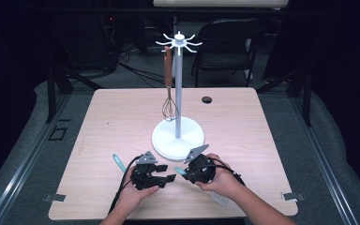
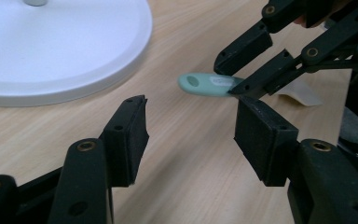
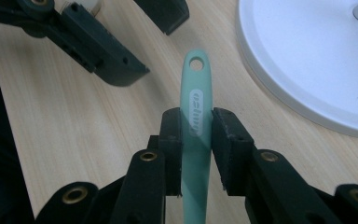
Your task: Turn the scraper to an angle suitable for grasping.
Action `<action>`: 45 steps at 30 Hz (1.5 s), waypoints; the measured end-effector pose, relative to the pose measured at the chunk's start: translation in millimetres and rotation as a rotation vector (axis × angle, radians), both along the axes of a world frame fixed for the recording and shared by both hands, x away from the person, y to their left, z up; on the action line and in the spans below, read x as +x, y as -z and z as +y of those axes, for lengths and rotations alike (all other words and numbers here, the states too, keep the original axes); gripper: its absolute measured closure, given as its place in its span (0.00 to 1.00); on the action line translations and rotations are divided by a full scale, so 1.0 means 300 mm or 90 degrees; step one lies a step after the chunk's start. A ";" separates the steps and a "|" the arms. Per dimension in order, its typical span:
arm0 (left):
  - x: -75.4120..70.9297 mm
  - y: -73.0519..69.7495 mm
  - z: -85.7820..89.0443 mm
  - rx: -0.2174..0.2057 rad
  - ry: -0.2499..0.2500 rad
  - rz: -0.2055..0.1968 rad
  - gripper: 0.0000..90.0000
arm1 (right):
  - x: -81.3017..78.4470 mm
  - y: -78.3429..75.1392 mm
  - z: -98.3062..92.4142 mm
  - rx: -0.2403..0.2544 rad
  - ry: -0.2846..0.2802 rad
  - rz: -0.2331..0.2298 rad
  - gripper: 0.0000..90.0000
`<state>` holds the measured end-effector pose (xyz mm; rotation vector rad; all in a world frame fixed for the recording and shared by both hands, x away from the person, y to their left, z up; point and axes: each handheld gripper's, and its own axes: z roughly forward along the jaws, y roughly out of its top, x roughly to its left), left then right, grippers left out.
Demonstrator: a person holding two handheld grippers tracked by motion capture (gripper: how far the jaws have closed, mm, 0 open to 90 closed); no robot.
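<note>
My right gripper (image 3: 196,128) is shut on the teal handle (image 3: 196,98) of a utensil, just behind its printed label. The handle's end, with a hanging hole, sticks out past the pads. In the high view that gripper (image 1: 182,171) sits at the front of the table, its teal tip (image 1: 178,170) pointing left. My left gripper (image 1: 168,173) faces it from close by. Its jaws (image 2: 193,130) stand open with nothing between them, and the teal handle (image 2: 204,84) lies just ahead of them. Behind both stands a white hanging stand (image 1: 177,136), with a brown-handled whisk (image 1: 169,105) on one hook.
A second teal utensil (image 1: 118,162) lies on the wooden table (image 1: 122,117) left of my left gripper. Something pale and flat (image 1: 220,199) shows under the right hand. The stand's round base (image 2: 51,46) is close behind both grippers. A cable hole (image 1: 206,100) is at the back.
</note>
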<state>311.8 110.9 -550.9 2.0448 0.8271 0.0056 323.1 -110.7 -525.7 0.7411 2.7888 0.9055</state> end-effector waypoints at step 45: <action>-0.004 0.001 -0.049 -0.033 0.044 0.027 0.50 | -0.113 0.067 -0.160 -0.036 0.029 0.031 0.81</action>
